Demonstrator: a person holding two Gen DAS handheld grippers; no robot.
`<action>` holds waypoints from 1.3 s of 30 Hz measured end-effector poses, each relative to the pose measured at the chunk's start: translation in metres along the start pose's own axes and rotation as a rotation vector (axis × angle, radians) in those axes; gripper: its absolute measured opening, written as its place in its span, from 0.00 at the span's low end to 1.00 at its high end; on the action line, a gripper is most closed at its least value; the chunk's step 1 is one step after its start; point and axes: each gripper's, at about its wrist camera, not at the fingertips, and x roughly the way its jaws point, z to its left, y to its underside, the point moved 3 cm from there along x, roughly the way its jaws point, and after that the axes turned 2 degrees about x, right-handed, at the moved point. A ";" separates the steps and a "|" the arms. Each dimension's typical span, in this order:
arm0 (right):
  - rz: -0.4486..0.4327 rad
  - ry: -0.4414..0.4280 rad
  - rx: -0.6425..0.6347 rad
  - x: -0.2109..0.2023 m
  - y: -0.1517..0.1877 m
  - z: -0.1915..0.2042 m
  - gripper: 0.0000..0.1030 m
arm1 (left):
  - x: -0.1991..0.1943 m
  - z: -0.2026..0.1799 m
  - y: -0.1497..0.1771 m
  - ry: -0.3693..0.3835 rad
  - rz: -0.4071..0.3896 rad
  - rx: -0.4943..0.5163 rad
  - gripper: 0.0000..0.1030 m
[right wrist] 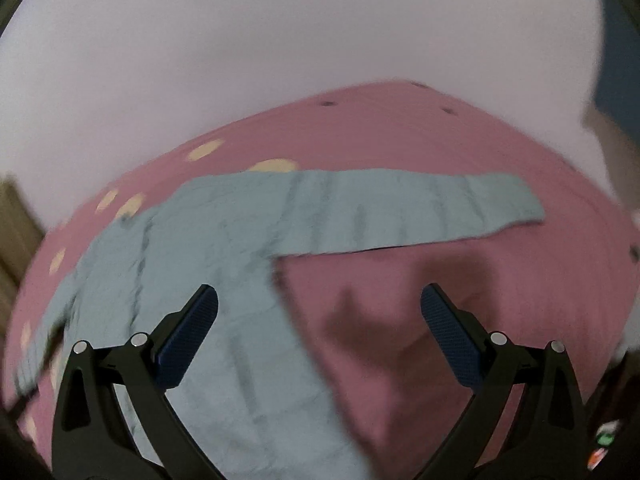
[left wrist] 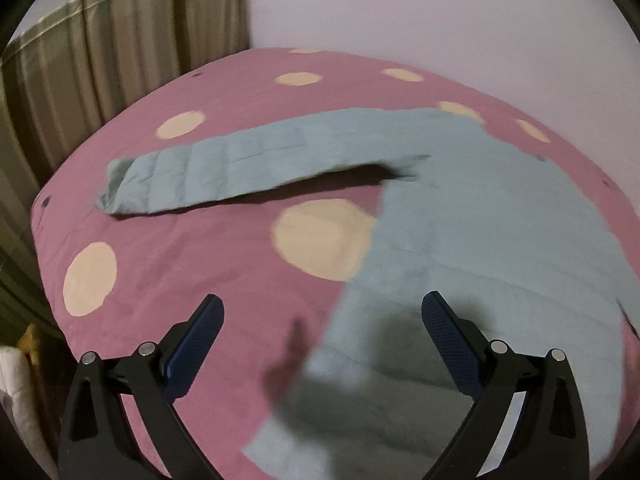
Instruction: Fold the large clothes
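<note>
A pale blue long-sleeved garment (left wrist: 480, 220) lies flat on a pink bedspread (left wrist: 208, 264) with cream dots. In the left wrist view one sleeve (left wrist: 208, 172) stretches out to the left. My left gripper (left wrist: 322, 312) hangs open above the garment's left side edge, nothing between its fingers. The right wrist view shows the same garment (right wrist: 208, 264) with its other sleeve (right wrist: 420, 212) stretched to the right. My right gripper (right wrist: 318, 304) is open over the garment's right side edge, below the armpit, holding nothing. Both views are blurred.
Olive striped curtains (left wrist: 100, 64) hang left of the bed. A plain pale wall (left wrist: 440, 12) stands behind it. The bedspread (right wrist: 460, 300) right of the garment is rumpled. Something white (left wrist: 16, 392) lies at the bed's lower left edge.
</note>
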 end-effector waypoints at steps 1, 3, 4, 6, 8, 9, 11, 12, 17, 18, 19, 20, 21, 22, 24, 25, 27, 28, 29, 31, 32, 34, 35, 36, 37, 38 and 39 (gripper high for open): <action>0.015 0.002 0.047 0.010 -0.006 -0.017 0.82 | 0.011 0.009 -0.001 -0.015 0.014 -0.021 0.96; 0.041 0.025 0.122 0.027 -0.014 -0.047 0.64 | 0.027 0.022 0.000 -0.027 0.031 -0.062 0.96; 0.057 0.042 0.180 0.039 -0.017 -0.069 0.64 | 0.033 0.029 0.001 -0.029 0.038 -0.080 0.96; 0.068 0.025 0.285 0.058 -0.023 -0.106 0.64 | 0.045 0.042 0.003 -0.040 0.051 -0.115 0.96; 0.072 0.019 0.366 0.071 -0.026 -0.131 0.65 | 0.051 0.049 0.004 -0.043 0.050 -0.137 0.96; 0.078 0.014 0.403 0.078 -0.027 -0.143 0.65 | 0.054 0.053 0.004 -0.046 0.045 -0.146 0.96; 0.087 0.002 0.493 0.095 -0.029 -0.169 0.65 | 0.057 0.057 0.006 -0.057 0.042 -0.151 0.96; 0.089 0.002 0.526 0.103 -0.029 -0.180 0.65 | 0.059 0.059 0.007 -0.061 0.042 -0.156 0.96; 0.039 -0.015 0.599 0.125 -0.039 -0.206 0.65 | 0.069 0.058 0.012 -0.102 0.049 -0.146 0.96; 0.026 -0.015 0.598 0.127 -0.041 -0.208 0.64 | 0.069 0.056 0.012 -0.116 0.043 -0.132 0.96; 0.010 -0.017 0.597 0.130 -0.045 -0.211 0.64 | 0.069 0.054 0.013 -0.126 0.041 -0.123 0.96; -0.001 -0.017 0.600 0.134 -0.047 -0.214 0.64 | 0.070 0.054 0.012 -0.130 0.041 -0.120 0.96; -0.004 -0.015 0.601 0.138 -0.049 -0.216 0.62 | 0.070 0.054 0.012 -0.136 0.043 -0.118 0.96; -0.006 -0.005 0.598 0.140 -0.050 -0.218 0.55 | 0.071 0.054 0.012 -0.138 0.043 -0.118 0.96; -0.009 0.038 0.573 0.143 -0.053 -0.217 0.39 | 0.072 0.055 0.011 -0.141 0.042 -0.117 0.96; -0.010 0.064 0.549 0.144 -0.055 -0.215 0.27 | 0.072 0.055 0.010 -0.141 0.043 -0.116 0.96; -0.009 0.068 0.539 0.146 -0.059 -0.215 0.12 | 0.072 0.054 0.009 -0.146 0.043 -0.113 0.96; -0.007 0.056 0.543 0.147 -0.060 -0.213 0.09 | 0.073 0.054 0.009 -0.147 0.043 -0.112 0.96; -0.012 0.054 0.543 0.144 -0.060 -0.215 0.07 | 0.073 0.054 0.009 -0.148 0.043 -0.112 0.96; -0.039 0.055 0.516 0.134 -0.063 -0.214 0.06 | 0.073 0.054 0.010 -0.146 0.041 -0.113 0.96; -0.052 0.058 0.495 0.130 -0.065 -0.210 0.05 | 0.073 0.054 0.009 -0.145 0.042 -0.114 0.96; -0.081 0.058 0.441 0.122 -0.074 -0.192 0.05 | 0.073 0.054 0.009 -0.147 0.044 -0.112 0.96; -0.098 0.053 0.405 0.116 -0.078 -0.178 0.05 | 0.073 0.054 0.009 -0.148 0.045 -0.110 0.96; -0.111 0.048 0.376 0.115 -0.086 -0.166 0.05 | 0.072 0.055 0.009 -0.149 0.046 -0.110 0.96; -0.122 0.040 0.348 0.110 -0.090 -0.154 0.05 | 0.072 0.055 0.009 -0.150 0.047 -0.110 0.96; -0.128 0.029 0.324 0.105 -0.092 -0.141 0.05 | 0.072 0.055 0.009 -0.150 0.048 -0.109 0.96; -0.129 0.014 0.292 0.102 -0.095 -0.124 0.05 | 0.072 0.055 0.010 -0.153 0.051 -0.107 0.96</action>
